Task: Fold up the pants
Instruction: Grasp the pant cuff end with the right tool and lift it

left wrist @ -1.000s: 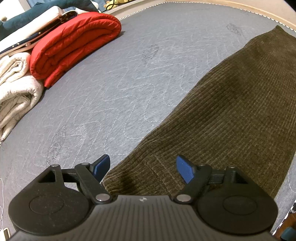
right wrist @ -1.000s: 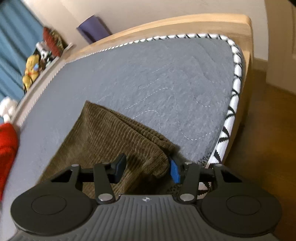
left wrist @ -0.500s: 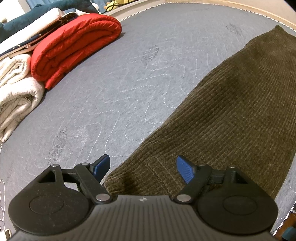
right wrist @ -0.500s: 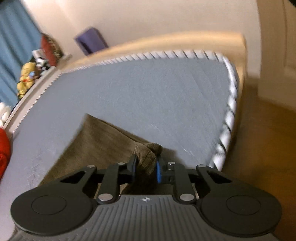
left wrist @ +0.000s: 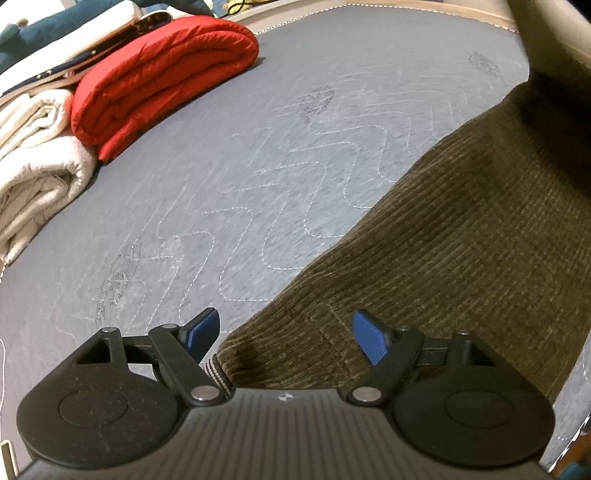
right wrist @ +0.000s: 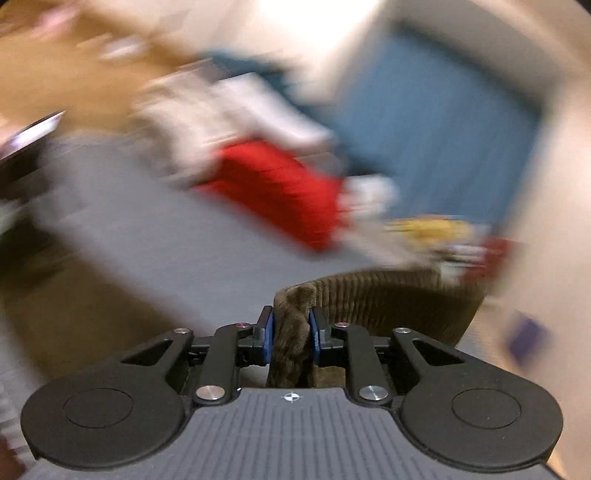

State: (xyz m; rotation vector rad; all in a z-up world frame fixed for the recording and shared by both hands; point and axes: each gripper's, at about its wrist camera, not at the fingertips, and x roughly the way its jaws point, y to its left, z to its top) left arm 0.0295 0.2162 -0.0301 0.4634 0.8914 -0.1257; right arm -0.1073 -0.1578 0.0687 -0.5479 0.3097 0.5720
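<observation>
Olive-brown corduroy pants (left wrist: 461, 240) lie stretched out on the grey quilted mattress (left wrist: 258, 166), running from near me to the far right. My left gripper (left wrist: 284, 332) is open, hovering over the near end of the pants at the striped waistband. My right gripper (right wrist: 291, 328) is shut on a bunched end of the pants (right wrist: 291, 325) and holds it lifted; more of the corduroy (right wrist: 388, 299) trails behind it. The right wrist view is heavily motion-blurred.
A folded red blanket (left wrist: 159, 77) and rolled cream towels (left wrist: 33, 162) sit at the left of the mattress. The blanket shows blurred in the right wrist view (right wrist: 280, 188), with a blue curtain (right wrist: 424, 147) behind. A beige shape (left wrist: 546, 33) crosses the top right.
My right gripper closed on the far end of the pants, lifted it and swung round toward the head of the bed. The left gripper stayed open and nearly still.
</observation>
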